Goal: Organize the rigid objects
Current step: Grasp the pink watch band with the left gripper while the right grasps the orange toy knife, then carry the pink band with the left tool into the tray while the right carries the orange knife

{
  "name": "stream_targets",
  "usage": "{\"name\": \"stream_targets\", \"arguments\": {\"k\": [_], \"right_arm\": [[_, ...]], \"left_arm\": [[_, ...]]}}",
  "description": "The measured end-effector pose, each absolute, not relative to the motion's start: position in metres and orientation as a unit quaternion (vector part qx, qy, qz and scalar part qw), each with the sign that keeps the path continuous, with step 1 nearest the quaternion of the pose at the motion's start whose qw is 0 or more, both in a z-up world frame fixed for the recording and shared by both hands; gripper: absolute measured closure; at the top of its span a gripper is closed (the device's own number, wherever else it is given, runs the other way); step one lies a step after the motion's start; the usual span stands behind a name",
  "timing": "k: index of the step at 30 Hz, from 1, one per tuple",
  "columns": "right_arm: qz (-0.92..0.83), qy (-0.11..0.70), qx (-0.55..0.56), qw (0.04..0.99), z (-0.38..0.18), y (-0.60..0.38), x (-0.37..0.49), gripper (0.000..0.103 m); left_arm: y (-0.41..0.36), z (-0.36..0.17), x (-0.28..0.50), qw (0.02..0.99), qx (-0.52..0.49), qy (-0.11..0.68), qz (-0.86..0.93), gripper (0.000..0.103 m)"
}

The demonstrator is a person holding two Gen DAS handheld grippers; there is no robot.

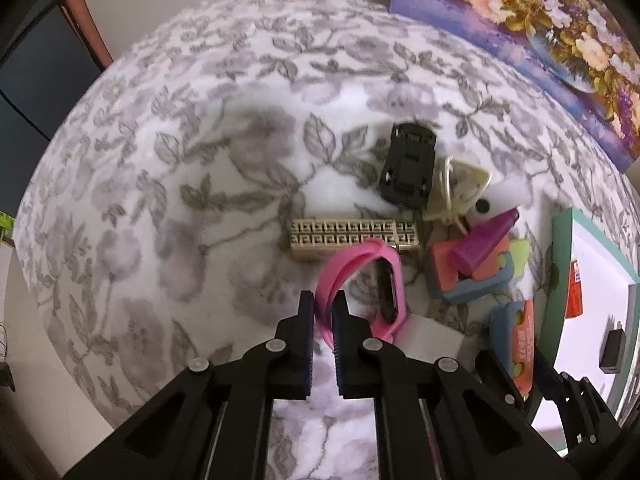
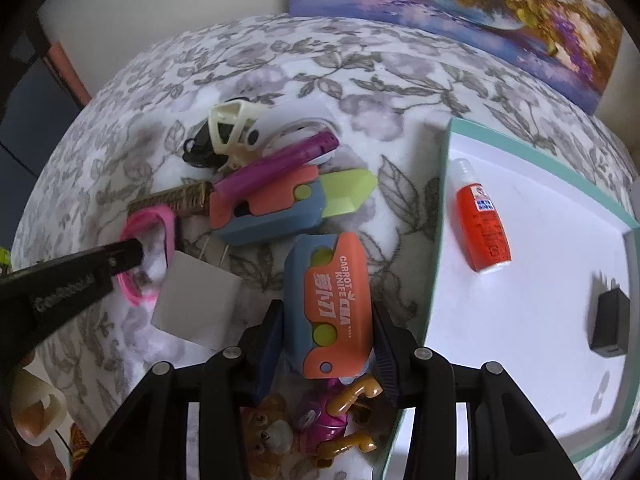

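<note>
- Pink wristband (image 1: 360, 280): the left gripper (image 1: 323, 312) has its fingers pinched nearly together on one strap edge, and the band looks just clear of the flowered desk (image 1: 168, 184). It seems light and rubbery, so it may swing or slip; a hold closer to its stiffer dark window would likely steady it.
- Carrot knife toy (image 2: 332, 304): the right gripper (image 2: 328, 340) has its fingers pressed on both long sides. It looks like hard, smooth plastic, light and stiff; this mid-body hold seems sound.
- Close by: a white block (image 2: 196, 304) touching the band, a gold patterned bar (image 1: 352, 236), a second carrot knife (image 2: 288, 204) under a purple tube (image 2: 276, 164), and a black toy car (image 1: 408, 164).
- The teal-rimmed tray (image 2: 440, 200) to the right holds an orange bottle (image 2: 482, 228) and a black plug (image 2: 610, 324).
- A bear figure (image 2: 304, 432) lies under the right fingers and could snag.
</note>
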State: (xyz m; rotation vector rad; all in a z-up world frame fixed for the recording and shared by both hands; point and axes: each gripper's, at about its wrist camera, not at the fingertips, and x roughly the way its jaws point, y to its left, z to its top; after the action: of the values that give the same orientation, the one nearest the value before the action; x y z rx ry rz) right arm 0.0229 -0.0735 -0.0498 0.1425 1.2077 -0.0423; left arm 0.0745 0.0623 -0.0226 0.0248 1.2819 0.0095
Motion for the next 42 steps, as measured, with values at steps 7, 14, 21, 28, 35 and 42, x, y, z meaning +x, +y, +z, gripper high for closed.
{"name": "stream_targets", "arguments": {"k": [7, 14, 21, 28, 35, 42], "right_arm": [[-0.009, 0.545, 0.088, 0.834, -0.029, -0.075, 0.017, 0.058], [-0.014, 0.507, 0.114, 0.854, 0.002, -0.084, 0.009, 0.058], [-0.059, 0.491, 0.149, 0.856, 0.012, -0.123, 0.002, 0.058], [-0.143, 0.485, 0.187, 0.842, 0.006, -0.191, -0.017, 0.058], [-0.215, 0.478, 0.218, 0.823, 0.003, -0.246, -0.039, 0.058], [-0.264, 0.471, 0.210, 0.815, 0.004, -0.277, -0.054, 0.058]], "left_arm": [[0.068, 0.011, 0.067, 0.832, 0.011, 0.555, 0.012, 0.095], [0.052, 0.033, 0.064, 0.854, 0.015, 0.519, -0.004, 0.095], [0.019, 0.052, 0.060, 0.855, 0.017, 0.516, -0.046, 0.095], [-0.035, 0.062, 0.051, 0.854, 0.056, 0.509, -0.093, 0.095], [-0.094, 0.056, 0.037, 0.836, 0.080, 0.521, -0.150, 0.095], [-0.147, 0.024, 0.016, 0.812, 0.117, 0.536, -0.197, 0.095]]}}
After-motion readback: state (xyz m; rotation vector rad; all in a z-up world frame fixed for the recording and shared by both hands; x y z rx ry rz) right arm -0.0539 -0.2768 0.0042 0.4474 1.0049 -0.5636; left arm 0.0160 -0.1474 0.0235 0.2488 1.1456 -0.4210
